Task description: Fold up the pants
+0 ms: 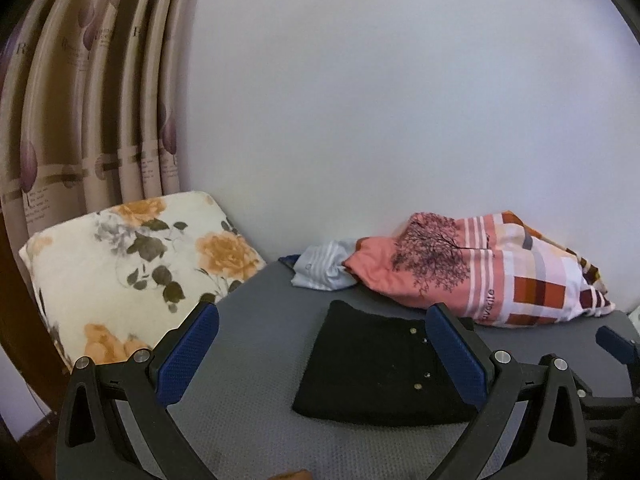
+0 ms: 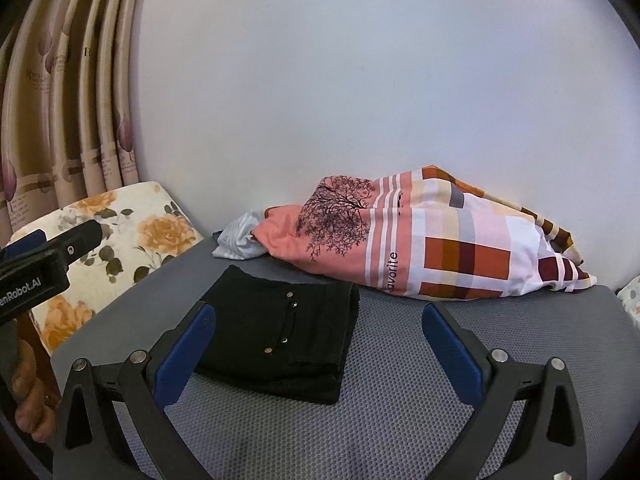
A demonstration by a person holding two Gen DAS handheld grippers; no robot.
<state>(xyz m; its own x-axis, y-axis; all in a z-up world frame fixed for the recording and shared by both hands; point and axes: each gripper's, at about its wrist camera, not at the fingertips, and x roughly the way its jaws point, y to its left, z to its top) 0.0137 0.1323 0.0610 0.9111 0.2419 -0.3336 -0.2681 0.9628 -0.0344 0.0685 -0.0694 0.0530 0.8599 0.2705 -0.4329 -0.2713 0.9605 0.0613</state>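
Black denim pants with metal studs (image 2: 280, 332), folded into compact rectangle, lie on grey mat, ahead of left gripper (image 1: 320, 360), beside right gripper (image 2: 316, 356) left jaw. Both jaws wide, empty. Folding looks finished; next move likely only withdrawing.

Domestic room, likely a bedroom. Indicators: beige printed pleated curtain (image 1: 80, 100) at 10 o'clock; white floral cushion (image 1: 132, 272) at 9 o'clock; pink and orange checked bedding bundle (image 2: 432, 248) against the plain white wall (image 2: 360, 80).
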